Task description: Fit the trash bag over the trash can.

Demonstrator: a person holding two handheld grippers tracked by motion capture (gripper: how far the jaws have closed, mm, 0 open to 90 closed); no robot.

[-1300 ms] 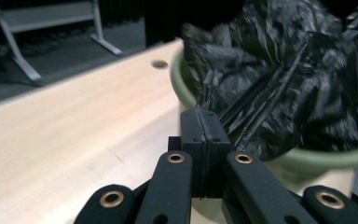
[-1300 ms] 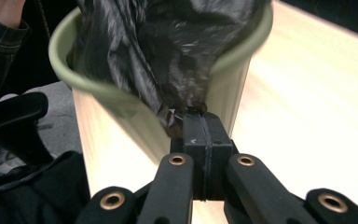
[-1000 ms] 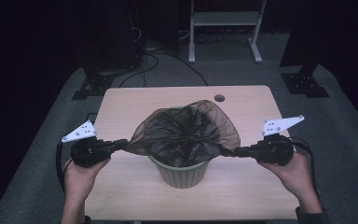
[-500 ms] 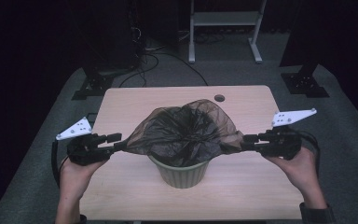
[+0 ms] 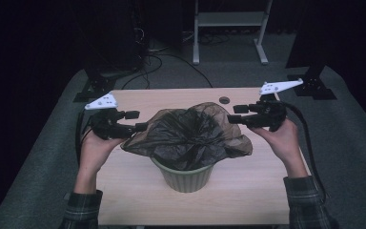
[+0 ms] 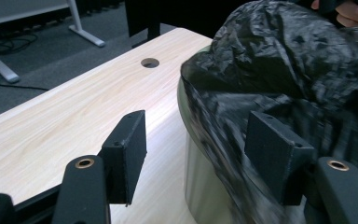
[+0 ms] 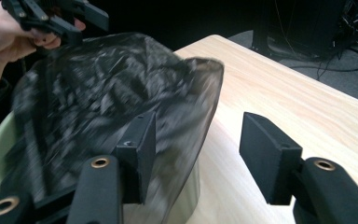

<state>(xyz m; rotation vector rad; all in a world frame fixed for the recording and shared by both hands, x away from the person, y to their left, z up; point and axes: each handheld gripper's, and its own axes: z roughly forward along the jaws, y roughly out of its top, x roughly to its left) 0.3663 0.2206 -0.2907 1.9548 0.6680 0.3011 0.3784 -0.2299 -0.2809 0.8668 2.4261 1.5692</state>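
The wooden table (image 5: 248,200) was the biggest thing in the scene, a single light top with one round hole (image 5: 224,100) near its far edge. At its middle stood one green bin (image 5: 186,177), and one black bag (image 5: 190,136) lay draped across the bin's mouth, its thin film spilling over the rim on both sides and bunched up loosely in the centre.

Two hand-held grippers flanked the bag. The left gripper (image 5: 136,120) sat at the bag's left edge. Its jaws had just been opening and stood about half apart. In the left gripper view the bag's film hung against the inner face of one jaw, blurred, while the other jaw stood free over the table; the pads did not pinch the film between them, so the bag was let go on that side. The right gripper (image 5: 234,114) hovered by the bag's upper right edge, just above the table. Its jaws had likewise just been opening and stood at a middling gap. In the right gripper view the film lay in front of one jaw, and the gap between the two held bare tabletop, with nothing gripped.

Two hands held the grippers, one each, and each gripper carried one grey plate on top.
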